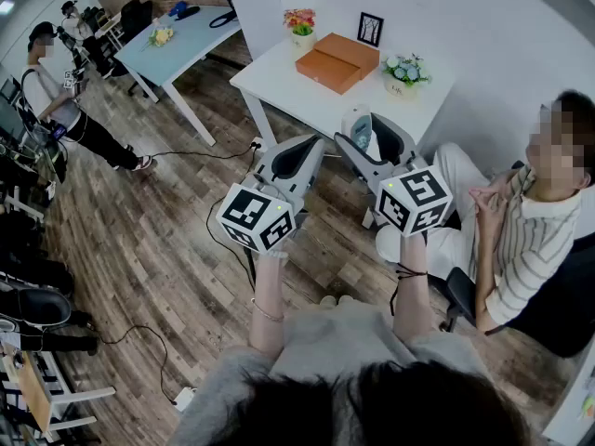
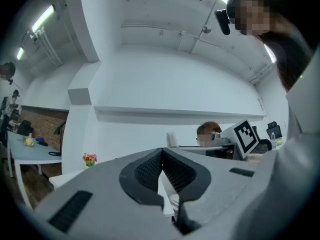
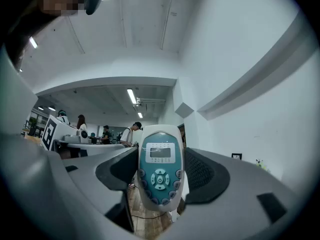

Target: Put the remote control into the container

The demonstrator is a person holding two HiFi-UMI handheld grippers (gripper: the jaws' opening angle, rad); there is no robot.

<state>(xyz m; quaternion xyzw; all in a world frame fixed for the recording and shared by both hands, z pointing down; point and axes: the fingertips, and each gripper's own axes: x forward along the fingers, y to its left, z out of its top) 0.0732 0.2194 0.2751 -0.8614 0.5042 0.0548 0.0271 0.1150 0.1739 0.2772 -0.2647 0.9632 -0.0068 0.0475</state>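
Right now both grippers are up in the air in front of the person, well above the brown wood-plank floor (image 1: 158, 240). The right gripper (image 1: 372, 142) has its grey jaws spread wide and clamped on the white oblong remote control with a teal button face (image 3: 160, 169). In the right gripper view a ribbed dark pad sits against each long side of the remote. It stands upright between them, small screen at the top and round keypad below, clear of any surface.

Over to the left gripper (image 1: 299, 156): its jaws are pressed together at the tips, and the left gripper view shows nothing pinched between them.

Beyond the grippers in the head view stands a white rectangular table (image 1: 279, 82). On it are a flat orange cardboard box (image 1: 337, 61), a pot of pink and orange flowers (image 1: 299, 21), a pot of pale blue flowers (image 1: 405, 71) and a small black picture frame (image 1: 370, 28). The remote is near that table but held above the floor, not over the box. A seated person in a striped shirt (image 1: 530, 230) is just beside the right gripper.
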